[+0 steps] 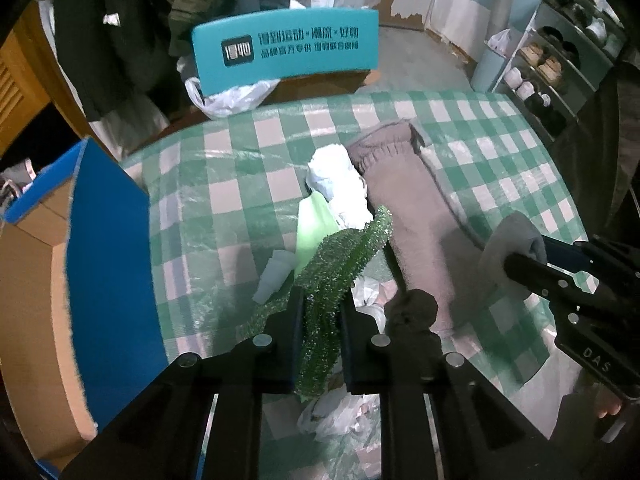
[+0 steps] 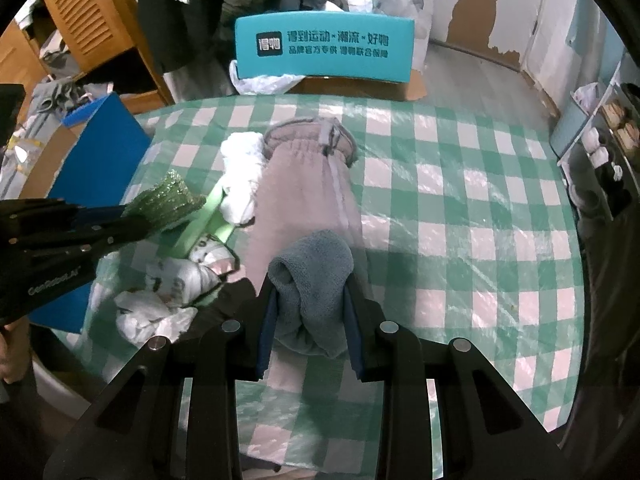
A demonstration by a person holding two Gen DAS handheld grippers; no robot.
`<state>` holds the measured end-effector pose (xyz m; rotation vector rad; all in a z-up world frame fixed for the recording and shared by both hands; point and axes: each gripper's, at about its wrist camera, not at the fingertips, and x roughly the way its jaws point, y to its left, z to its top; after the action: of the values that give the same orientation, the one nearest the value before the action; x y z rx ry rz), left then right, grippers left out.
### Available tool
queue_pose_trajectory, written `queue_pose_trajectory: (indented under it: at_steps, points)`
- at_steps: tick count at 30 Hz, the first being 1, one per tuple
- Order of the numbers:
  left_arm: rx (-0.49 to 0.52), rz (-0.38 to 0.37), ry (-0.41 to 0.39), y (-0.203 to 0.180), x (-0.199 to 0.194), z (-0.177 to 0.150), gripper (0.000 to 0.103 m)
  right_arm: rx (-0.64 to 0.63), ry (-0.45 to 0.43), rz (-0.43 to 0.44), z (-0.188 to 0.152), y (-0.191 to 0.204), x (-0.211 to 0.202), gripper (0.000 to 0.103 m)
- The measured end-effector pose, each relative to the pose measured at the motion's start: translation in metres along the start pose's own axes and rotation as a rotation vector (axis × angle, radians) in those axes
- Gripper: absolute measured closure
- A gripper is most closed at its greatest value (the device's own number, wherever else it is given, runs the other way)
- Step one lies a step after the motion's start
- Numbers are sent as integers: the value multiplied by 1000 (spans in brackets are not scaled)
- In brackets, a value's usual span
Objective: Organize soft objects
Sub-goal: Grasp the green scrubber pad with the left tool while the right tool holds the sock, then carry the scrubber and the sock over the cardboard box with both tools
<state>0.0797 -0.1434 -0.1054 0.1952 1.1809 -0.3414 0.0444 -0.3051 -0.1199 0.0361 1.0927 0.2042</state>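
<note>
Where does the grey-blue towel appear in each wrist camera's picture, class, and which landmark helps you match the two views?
Left wrist view: the grey-blue towel sits at the right edge, pinched in the right claw.
Right wrist view: the grey-blue towel is bottom centre, between that claw's fingers.
Shared landmark: the teal sign beyond the checked table.

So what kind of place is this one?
Most likely a lived-in home: a checked tablecloth on the table, coats hanging behind it, a shoe rack to the side.
</note>
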Motion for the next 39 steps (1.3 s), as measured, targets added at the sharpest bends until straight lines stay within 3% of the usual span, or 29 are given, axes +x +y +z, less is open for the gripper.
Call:
queue_pose_trajectory:
  at_steps: [6, 39]
  points:
    - [29, 15, -38, 3, -18, -5, 88, -11, -24, 1, 4, 10, -12, 74]
    - [-55, 77, -218, 67, -114, -45, 88, -118, -98, 80, 37, 100, -58, 74]
